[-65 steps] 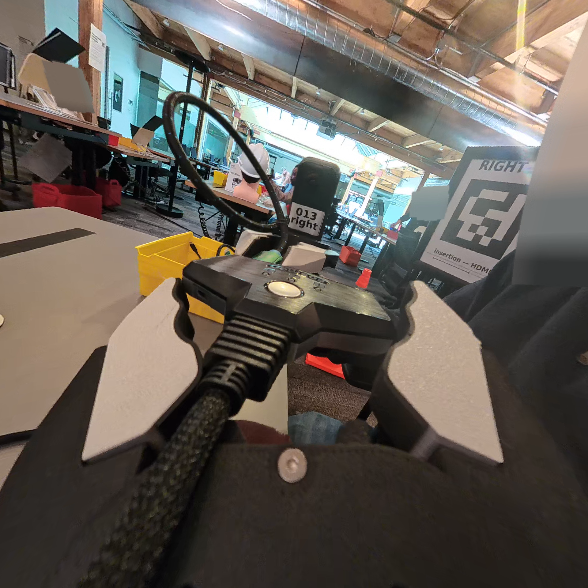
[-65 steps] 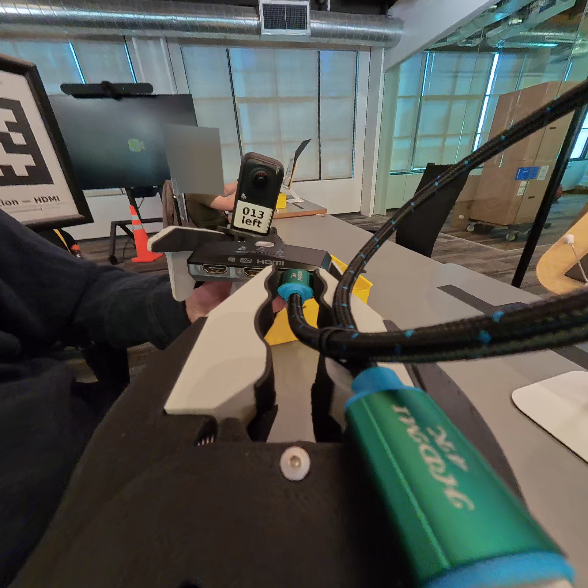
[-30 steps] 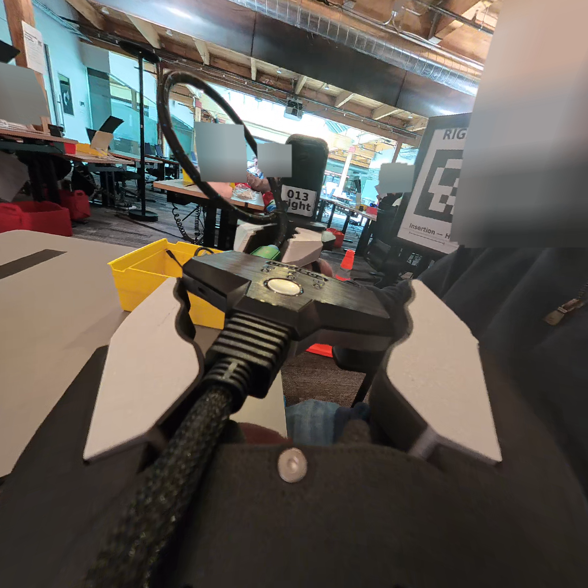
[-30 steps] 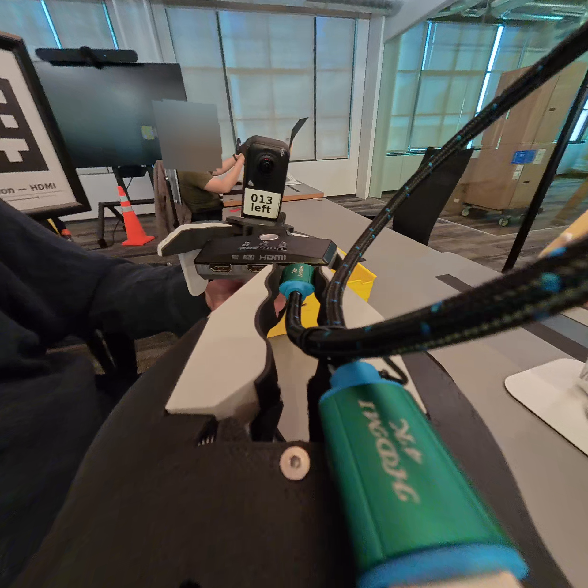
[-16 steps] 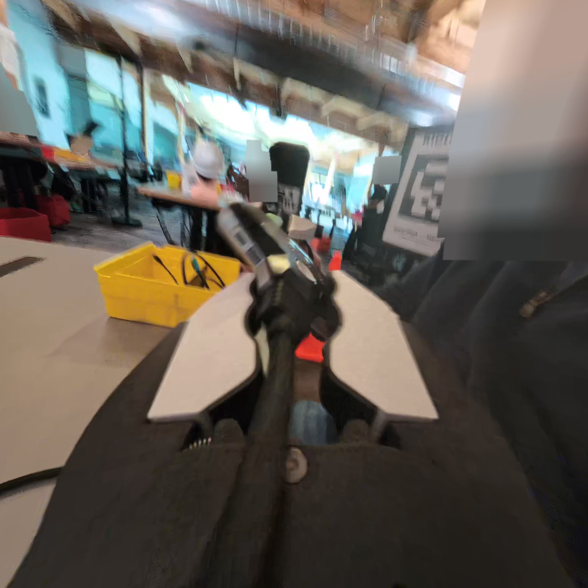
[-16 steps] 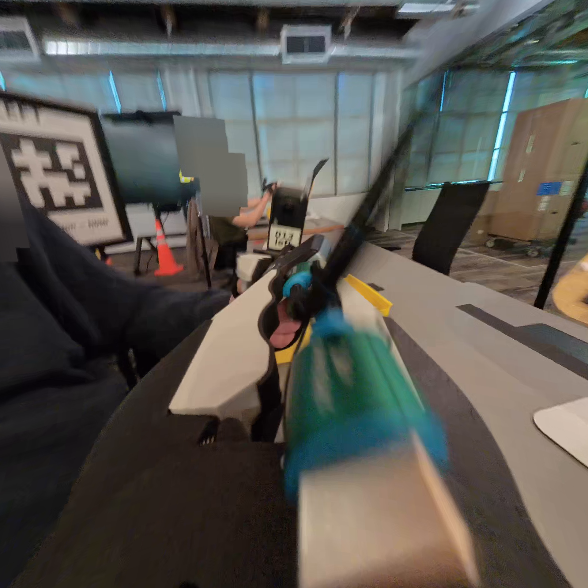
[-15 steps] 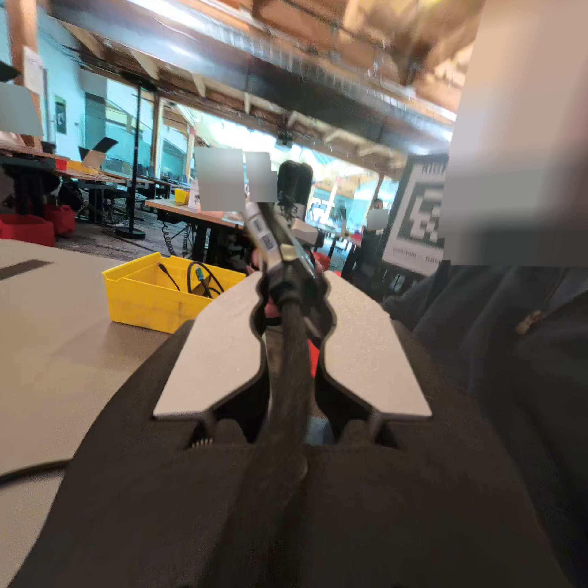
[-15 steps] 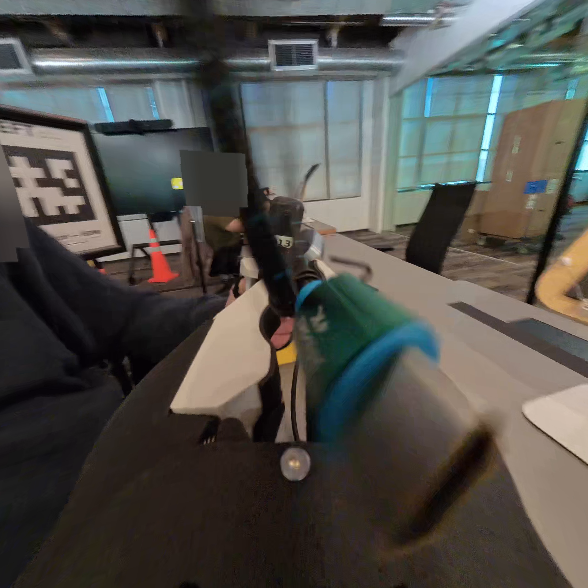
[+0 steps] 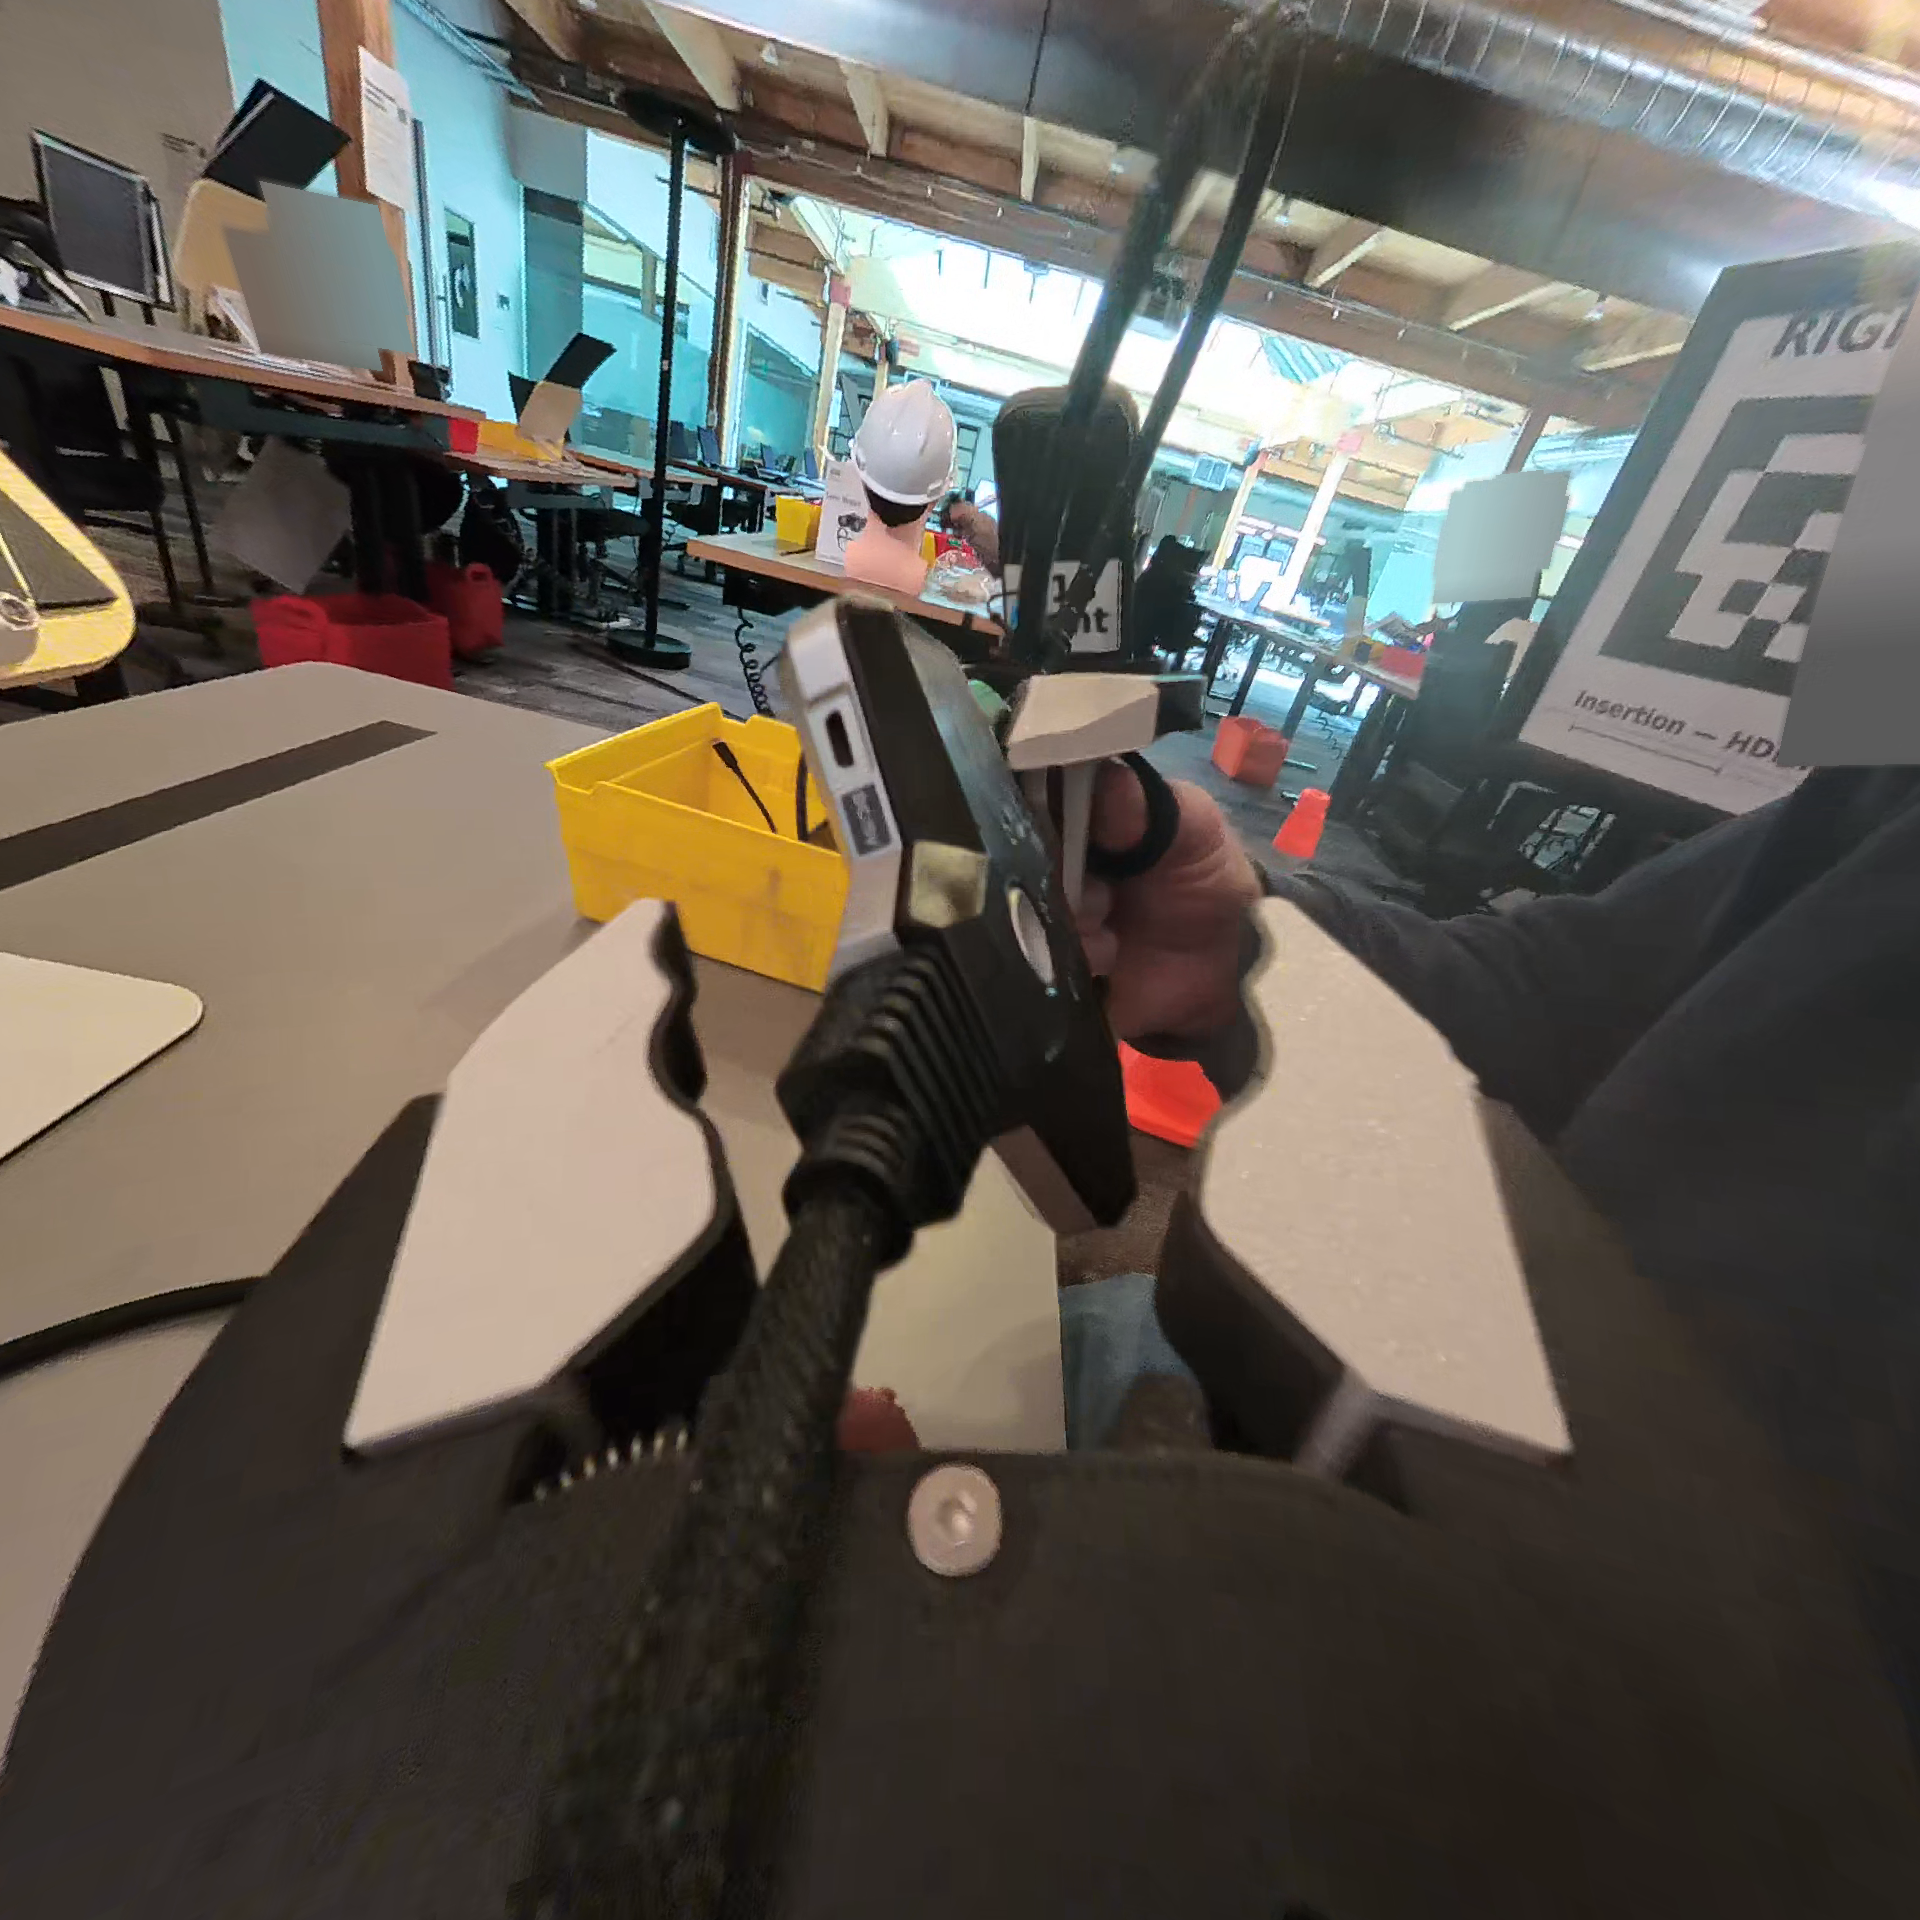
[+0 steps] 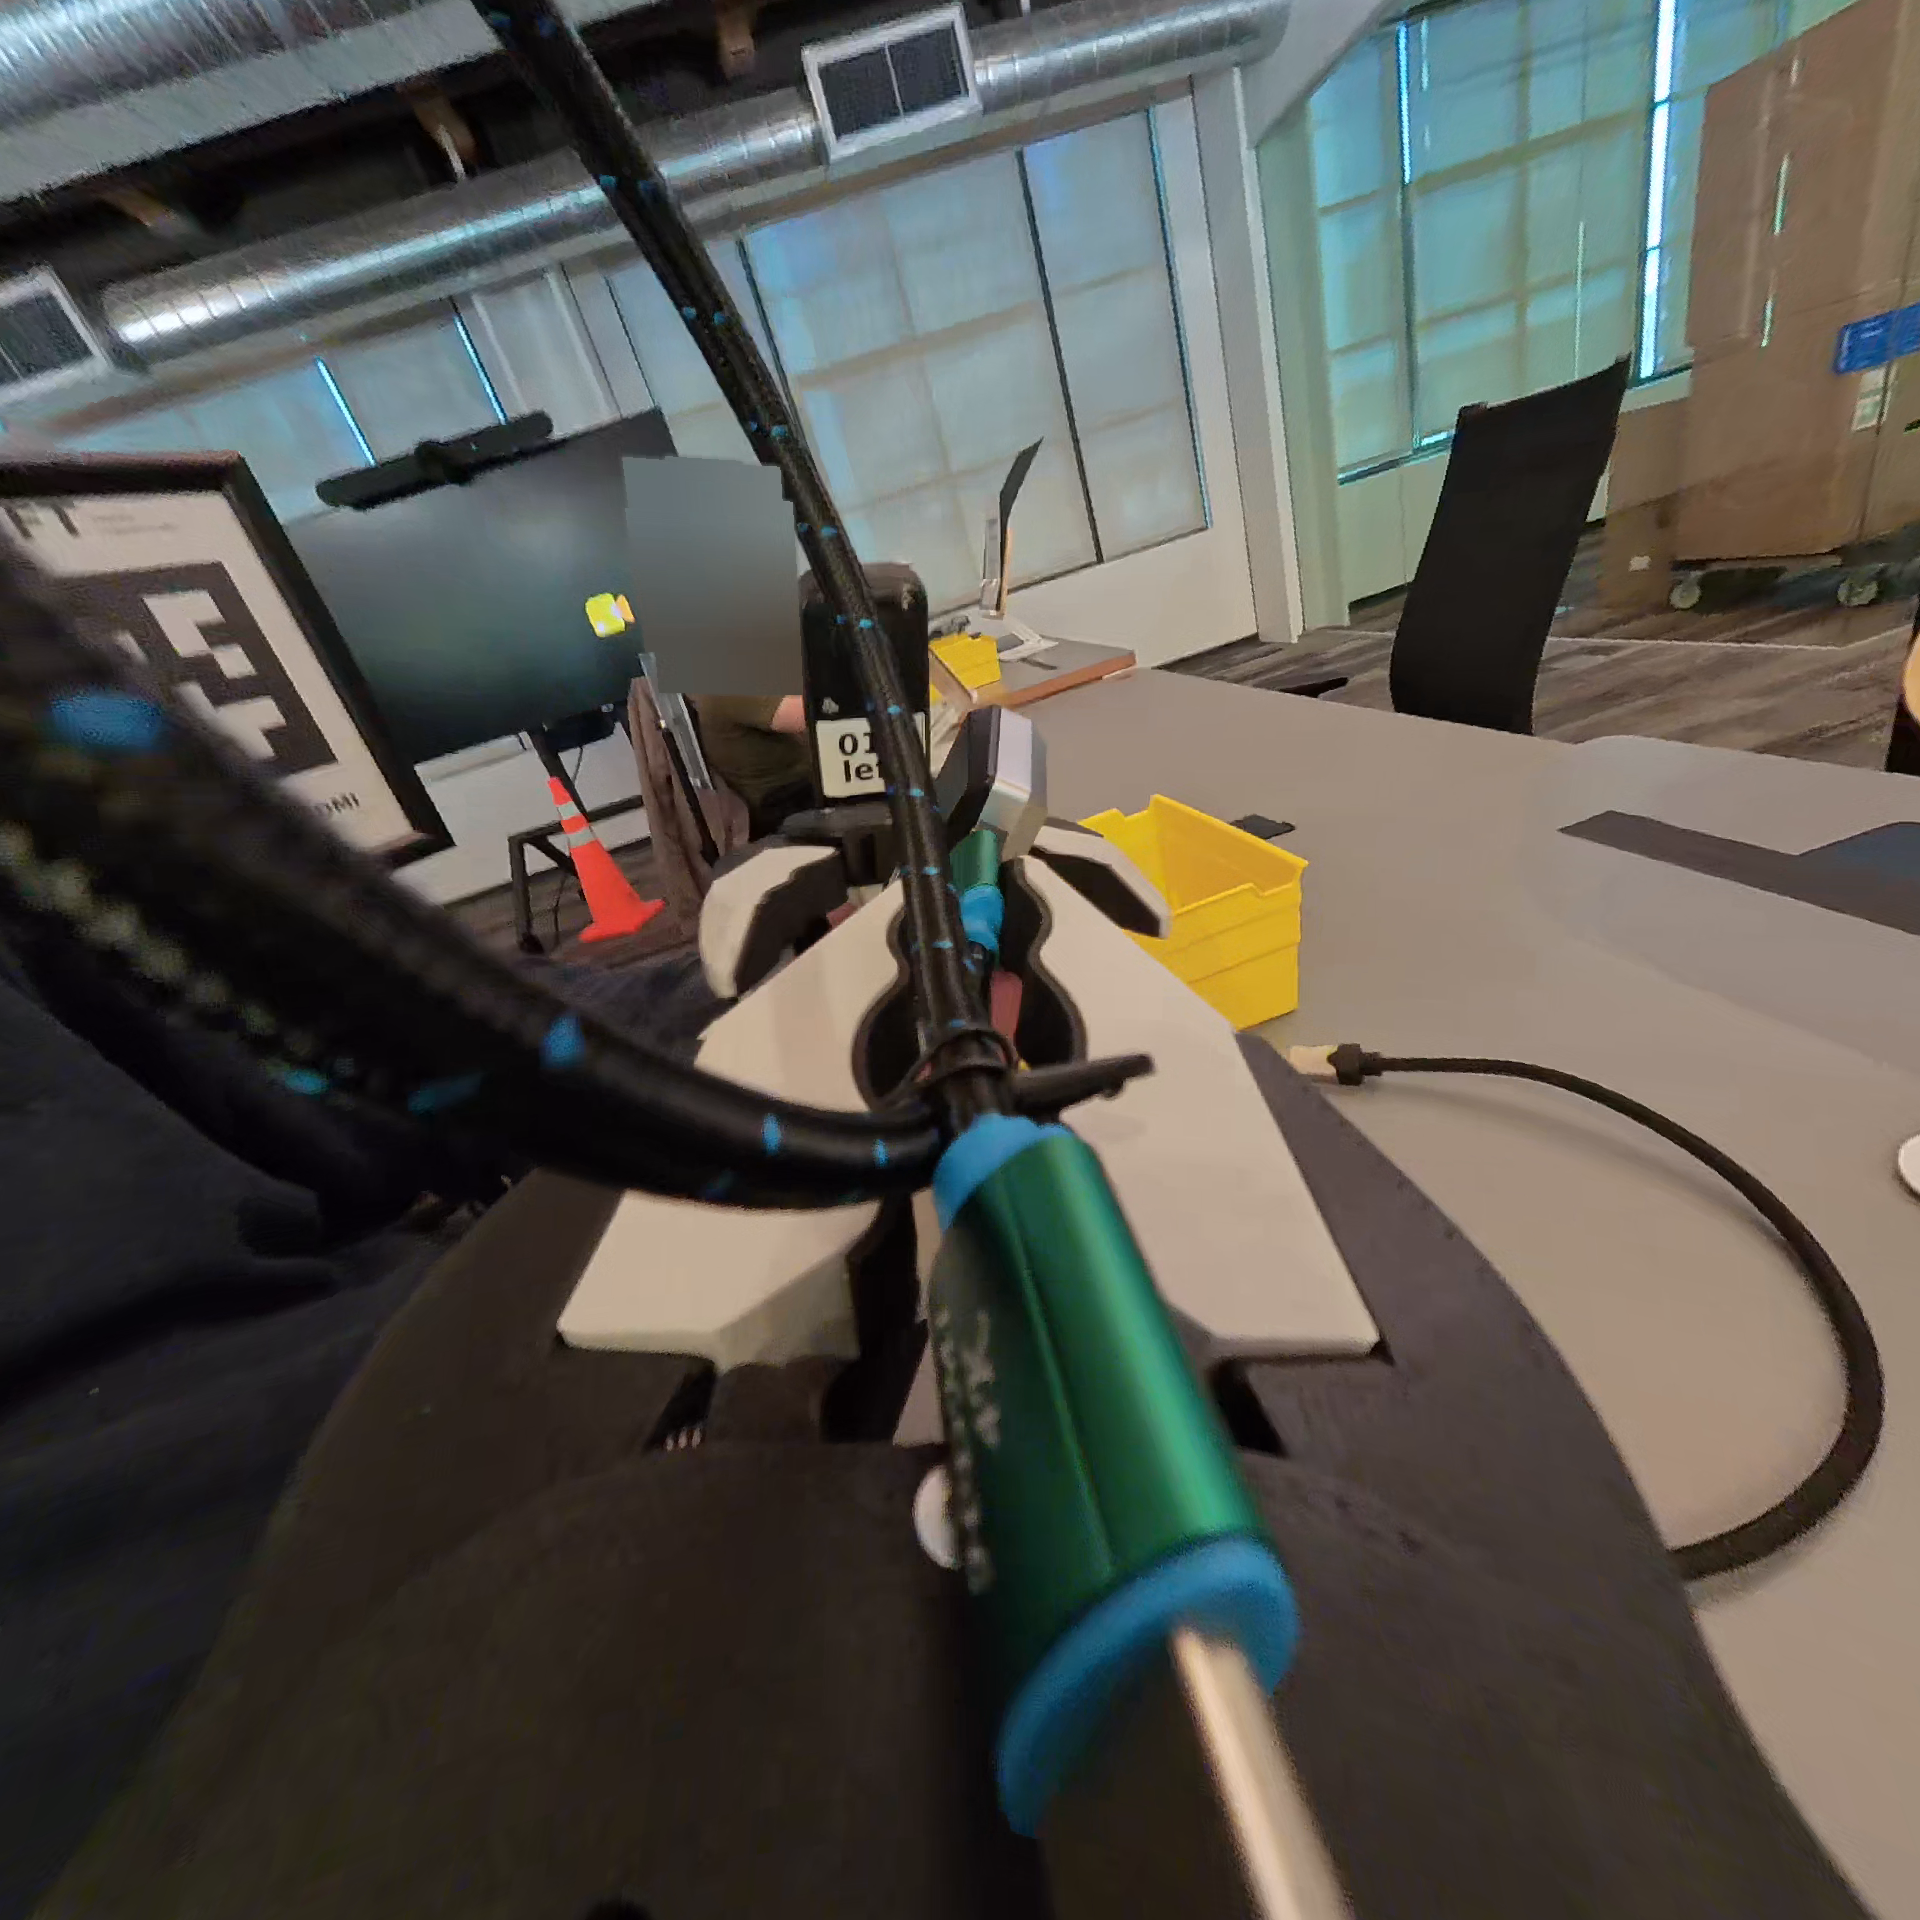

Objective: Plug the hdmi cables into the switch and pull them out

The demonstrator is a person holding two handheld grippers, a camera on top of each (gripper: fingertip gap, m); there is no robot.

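A grey counter [image 9: 312, 894] carries a yellow bin [image 9: 707, 852] near its far edge and a loose black cord [image 10: 1714, 1299] toward the right. The left gripper [image 9: 966, 997] is spread wide; the black switch [image 9: 956, 894] sits tilted on edge between its fingers [image 9: 551, 1174], touching neither as far as I can tell. Its thick braided lead [image 9: 769, 1403] runs back over the gripper. The right gripper [image 10: 966, 997] is nearly closed, pinching a black, blue-flecked HDMI cable [image 10: 935, 935] just behind its green plug [image 10: 977, 862], which meets the switch. A second green plug [image 10: 1081, 1382] lies across the right gripper's body.
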